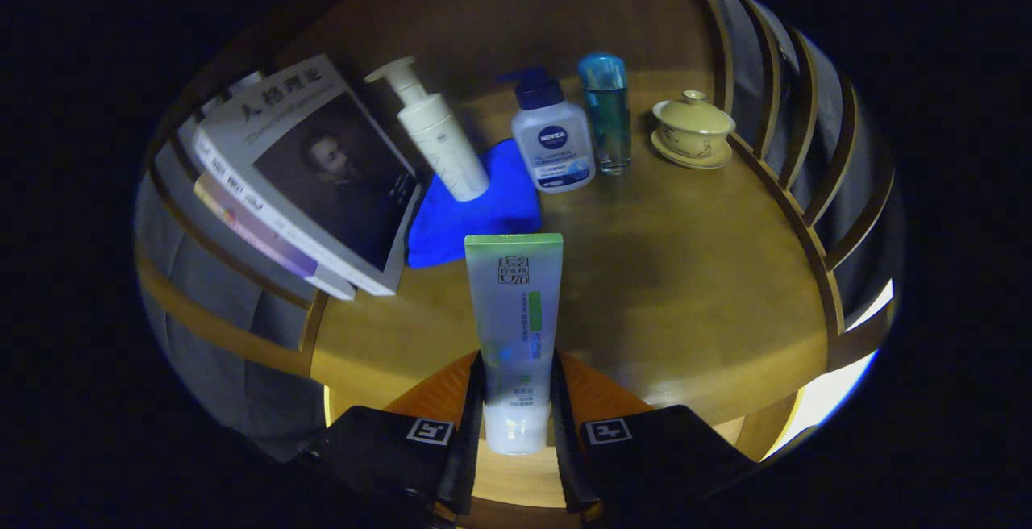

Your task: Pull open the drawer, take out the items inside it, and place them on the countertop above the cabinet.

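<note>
My gripper (pixel 516 420) is shut on a white and green squeeze tube (pixel 514 315), both fingers pressing its lower part. The tube points forward over the wooden countertop (pixel 669 279). Beyond the tube lies a blue cloth (pixel 476 210). A white pump bottle (pixel 435 132) leans over that cloth. To its right stand a white bottle with a dark blue pump (pixel 551 142) and a clear blue bottle (pixel 606 114).
Stacked books (pixel 306 182) lie to the left of the tube. A yellow lidded cup on a saucer (pixel 692 130) sits at the far right of the countertop. Wooden slats (pixel 794 150) curve around the right side.
</note>
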`<state>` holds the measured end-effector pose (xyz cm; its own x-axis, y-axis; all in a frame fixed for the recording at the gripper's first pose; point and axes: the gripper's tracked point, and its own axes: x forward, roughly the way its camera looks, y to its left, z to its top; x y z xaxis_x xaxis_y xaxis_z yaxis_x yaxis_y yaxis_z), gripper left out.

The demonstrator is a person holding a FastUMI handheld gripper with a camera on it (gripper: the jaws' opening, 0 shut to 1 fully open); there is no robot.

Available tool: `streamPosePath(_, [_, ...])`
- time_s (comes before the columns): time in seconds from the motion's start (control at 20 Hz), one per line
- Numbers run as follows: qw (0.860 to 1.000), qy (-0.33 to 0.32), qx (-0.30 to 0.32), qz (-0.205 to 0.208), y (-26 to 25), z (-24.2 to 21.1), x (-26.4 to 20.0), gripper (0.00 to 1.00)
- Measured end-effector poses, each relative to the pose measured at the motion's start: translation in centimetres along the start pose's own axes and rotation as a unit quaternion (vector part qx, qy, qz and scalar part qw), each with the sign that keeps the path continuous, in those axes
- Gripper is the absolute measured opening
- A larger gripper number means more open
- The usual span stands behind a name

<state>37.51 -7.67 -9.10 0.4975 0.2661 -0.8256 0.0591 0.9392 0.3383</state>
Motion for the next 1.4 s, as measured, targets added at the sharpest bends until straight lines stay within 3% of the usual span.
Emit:
streamPosePath(0.35, [1.000, -0.012, -0.003, -0.017, -0.6, 0.4, 0.9, 0.56])
streamPosePath(0.45, [0.999, -0.029, -0.002, -0.018, -0.6, 0.9, 0.3, 0.66])
streamPosePath(0.6, [0.997, -0.061, -0.036, -0.021, -0.2, 0.9, -1.6, 1.00])
streamPosePath(0.85, [0.985, -0.137, -0.105, -0.014, 1.9, -0.8, -6.4, 0.98])
streamPosePath(1.1, [0.965, -0.227, -0.130, 0.011, 4.6, -3.4, -12.0, 0.98])
streamPosePath(1.4, [0.914, -0.381, -0.142, -0.014, 4.7, -6.8, -19.7, 0.98])
